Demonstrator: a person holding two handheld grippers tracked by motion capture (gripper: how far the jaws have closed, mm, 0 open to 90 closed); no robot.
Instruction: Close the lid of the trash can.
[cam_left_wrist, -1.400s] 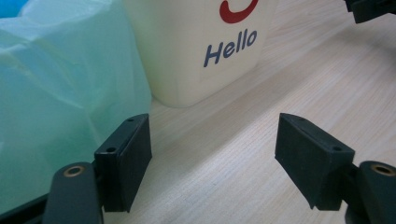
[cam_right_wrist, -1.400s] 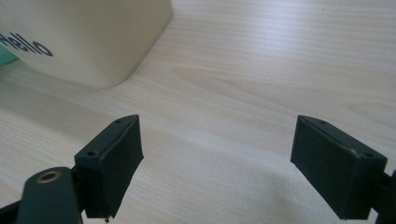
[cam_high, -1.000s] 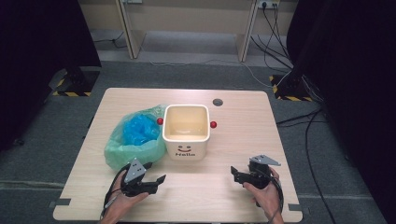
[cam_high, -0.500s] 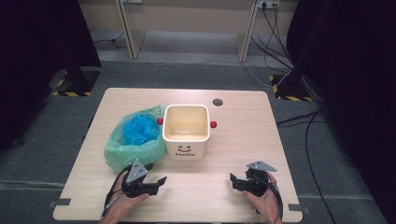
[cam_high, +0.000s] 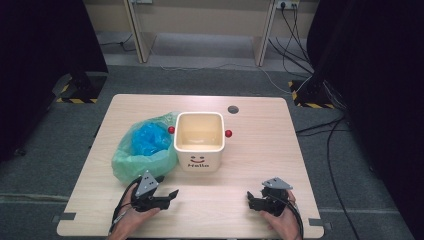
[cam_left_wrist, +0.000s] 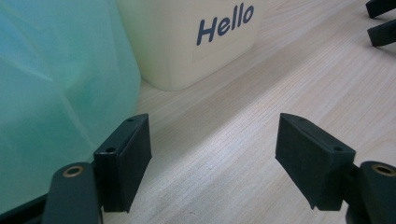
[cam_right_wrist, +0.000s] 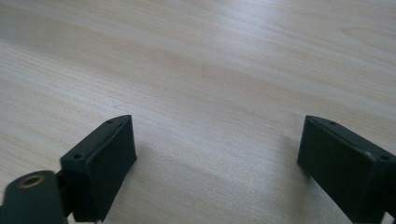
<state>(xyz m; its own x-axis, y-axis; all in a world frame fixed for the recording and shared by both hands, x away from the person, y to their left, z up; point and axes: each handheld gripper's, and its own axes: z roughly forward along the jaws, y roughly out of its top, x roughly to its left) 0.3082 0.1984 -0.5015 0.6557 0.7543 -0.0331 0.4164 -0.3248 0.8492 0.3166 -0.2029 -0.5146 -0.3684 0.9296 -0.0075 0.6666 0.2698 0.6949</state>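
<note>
A cream square bin (cam_high: 199, 141) with a smiley face, "Hello" and a red knob on each side stands mid-table. Against its left side lies a green plastic bag (cam_high: 142, 152) with blue material inside. My left gripper (cam_high: 171, 196) rests near the front edge just below the bag, jaws open and pointing right. In the left gripper view the left gripper (cam_left_wrist: 215, 135) has bare wood between its jaws, with the bin (cam_left_wrist: 187, 42) and bag (cam_left_wrist: 56, 93) ahead. My right gripper (cam_high: 250, 200) lies at the front right, pointing left. In its own view the right gripper (cam_right_wrist: 217, 140) is open over bare wood.
The wooden table (cam_high: 260, 150) has a round grey cable hole (cam_high: 233, 109) behind the bin. Dark curtains and floor cables surround the table. Open wood lies between the two grippers and to the right of the bin.
My right hand has slid slightly toward the near edge of the table. The left hand, the bin and the bag have not moved.
</note>
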